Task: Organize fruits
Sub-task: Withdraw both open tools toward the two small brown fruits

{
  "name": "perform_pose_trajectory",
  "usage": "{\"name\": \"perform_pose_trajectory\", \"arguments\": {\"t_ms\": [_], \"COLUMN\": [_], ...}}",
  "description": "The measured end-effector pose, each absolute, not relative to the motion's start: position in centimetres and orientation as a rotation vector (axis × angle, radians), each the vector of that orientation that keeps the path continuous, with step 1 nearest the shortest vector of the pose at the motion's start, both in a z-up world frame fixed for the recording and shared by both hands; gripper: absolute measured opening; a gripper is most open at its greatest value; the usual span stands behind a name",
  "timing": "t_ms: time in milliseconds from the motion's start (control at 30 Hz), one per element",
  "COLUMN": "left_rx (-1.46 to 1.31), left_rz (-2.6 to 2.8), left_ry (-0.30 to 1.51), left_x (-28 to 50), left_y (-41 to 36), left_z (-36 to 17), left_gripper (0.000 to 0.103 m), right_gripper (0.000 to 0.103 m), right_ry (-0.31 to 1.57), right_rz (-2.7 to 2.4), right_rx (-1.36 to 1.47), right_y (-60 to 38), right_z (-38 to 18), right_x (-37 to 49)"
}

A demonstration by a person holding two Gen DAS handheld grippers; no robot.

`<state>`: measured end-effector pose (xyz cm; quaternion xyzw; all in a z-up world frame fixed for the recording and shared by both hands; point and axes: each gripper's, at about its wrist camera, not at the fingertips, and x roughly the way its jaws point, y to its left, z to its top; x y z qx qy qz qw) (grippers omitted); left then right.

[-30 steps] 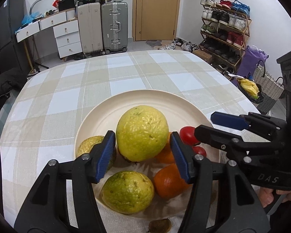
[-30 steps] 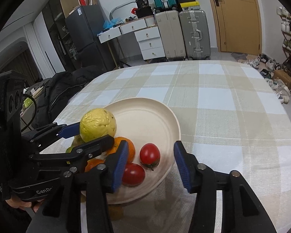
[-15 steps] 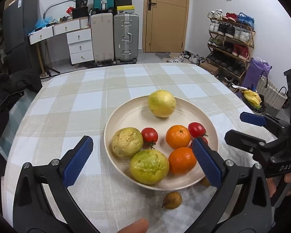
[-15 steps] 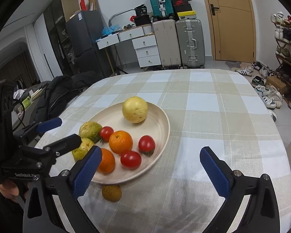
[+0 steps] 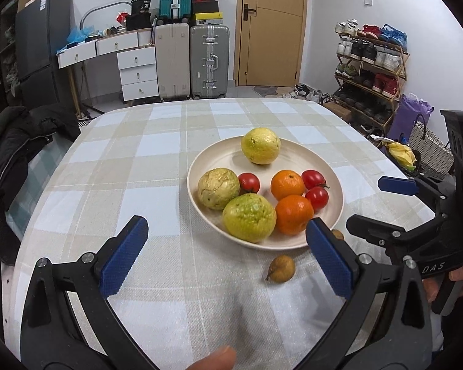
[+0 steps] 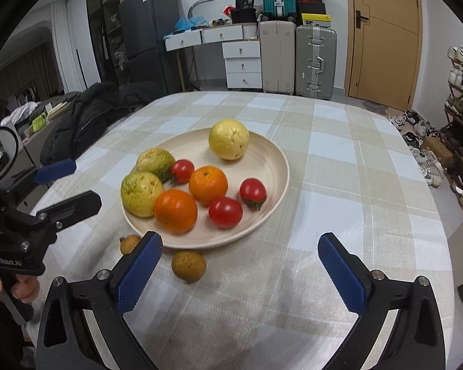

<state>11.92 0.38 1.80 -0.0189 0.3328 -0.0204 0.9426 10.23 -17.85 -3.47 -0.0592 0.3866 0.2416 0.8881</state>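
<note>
A cream plate point(image 5: 335, 191) point(image 6: 281, 166) on the checked tablecloth holds three yellow-green guavas point(image 5: 260, 145) point(image 6: 228, 139), two oranges point(image 5: 294, 214) point(image 6: 175, 211) and three tomatoes point(image 5: 316, 197) point(image 6: 225, 212). Two small brown longans lie on the cloth at the plate's near edge point(image 5: 281, 268) point(image 6: 189, 265) point(image 6: 129, 244). My left gripper point(image 5: 225, 256) is open and empty, back from the plate. My right gripper point(image 6: 239, 274) is open and empty, near the table's front; it also shows in the left wrist view point(image 5: 382, 206).
The round table's far half point(image 5: 200, 120) carries only the cloth. A black jacket point(image 6: 86, 117) hangs at the left edge. Suitcases point(image 5: 210, 61), drawers, a door and a shoe rack point(image 5: 370, 71) stand beyond.
My left gripper let go of the yellow guava, which now rests at the plate's far side. Both grippers opened wide and drew back toward the table's front.
</note>
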Motion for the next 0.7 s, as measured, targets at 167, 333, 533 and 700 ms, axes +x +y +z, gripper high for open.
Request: {"name": "perform_pose_trajectory", "arguments": {"t_ms": [167,333,533,700], "left_rx": [-0.05,-0.042,-0.024,-0.017], "left_rz": [-0.045,-0.037,-0.037,-0.044], "left_ry": [0.706,0.71,0.713,0.72], "left_x": [11.3,11.3,11.6,11.7], "left_y": [0.7,0.7,0.3,-0.1], "left_z": [0.8,0.4,0.0,-0.2], "left_gripper": [0.102,0.102,0.102,0.102], "right_gripper": [0.103,0.103,0.103,0.103], "right_ry": [0.827,0.841,0.855,0.876], "right_rz": [0.509,0.526,0.527,0.519], "right_rx": [-0.169,-0.182,-0.189,-0.178], "right_y": [-17.1,-16.7,-16.4,-16.3], "right_z": [-4.3,-4.7,-4.9,-5.1], "right_x": [9.7,9.5,9.3,9.6]}}
